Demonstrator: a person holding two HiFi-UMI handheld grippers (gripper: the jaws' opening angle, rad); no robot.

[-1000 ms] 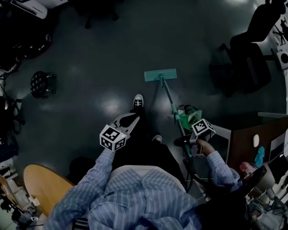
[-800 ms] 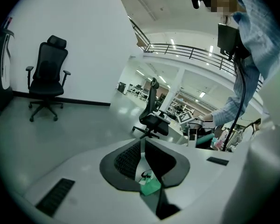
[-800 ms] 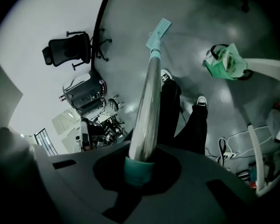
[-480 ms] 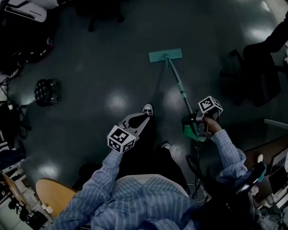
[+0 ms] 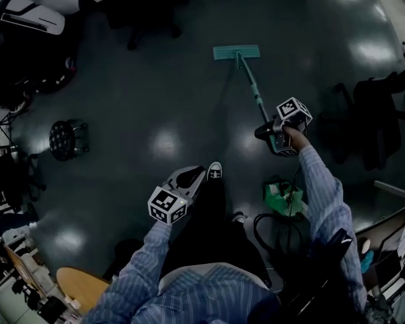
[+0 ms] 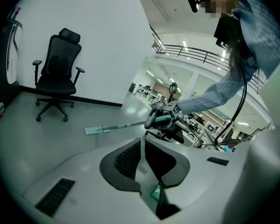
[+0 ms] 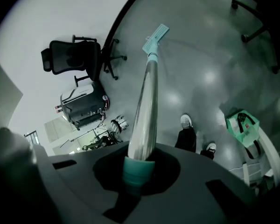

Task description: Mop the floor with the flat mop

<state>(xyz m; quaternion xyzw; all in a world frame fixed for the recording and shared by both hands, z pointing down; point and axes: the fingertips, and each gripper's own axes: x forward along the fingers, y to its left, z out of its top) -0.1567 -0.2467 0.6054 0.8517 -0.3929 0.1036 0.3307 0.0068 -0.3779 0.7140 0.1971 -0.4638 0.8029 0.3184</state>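
a dark, shiny floor (image 5: 162, 100) is seen, with soft spots of light on it. a white wall (image 6: 84, 31) is seen at the far side of the room.

the mop head (image 5: 236, 52) is laid flat on the floor, far out in front of the person. the mop handle (image 5: 251, 90) is slanted back from it to the right gripper (image 5: 268, 131). the right gripper is closed tight on the green end of the handle, and this is shown well in the right gripper view. the left gripper (image 5: 197, 173) is held low over the person's legs, well apart from the mop. its jaws are pressed together and nothing is held between them.

a black office chair (image 5: 142, 5) is parked by the wall, left of the mop head. a small round stool (image 5: 64, 137) is stood on the left. a green bag (image 5: 283, 194) is set on the floor near the person's right side, with a black cable (image 5: 260, 231) looped just beside it. a white shoe (image 5: 214, 171) is seen just past the left gripper. another black chair (image 5: 378, 120) is placed on the right, and a round wooden table (image 5: 81, 285) is seen at the bottom left. the floor between the person and the mop head is open.
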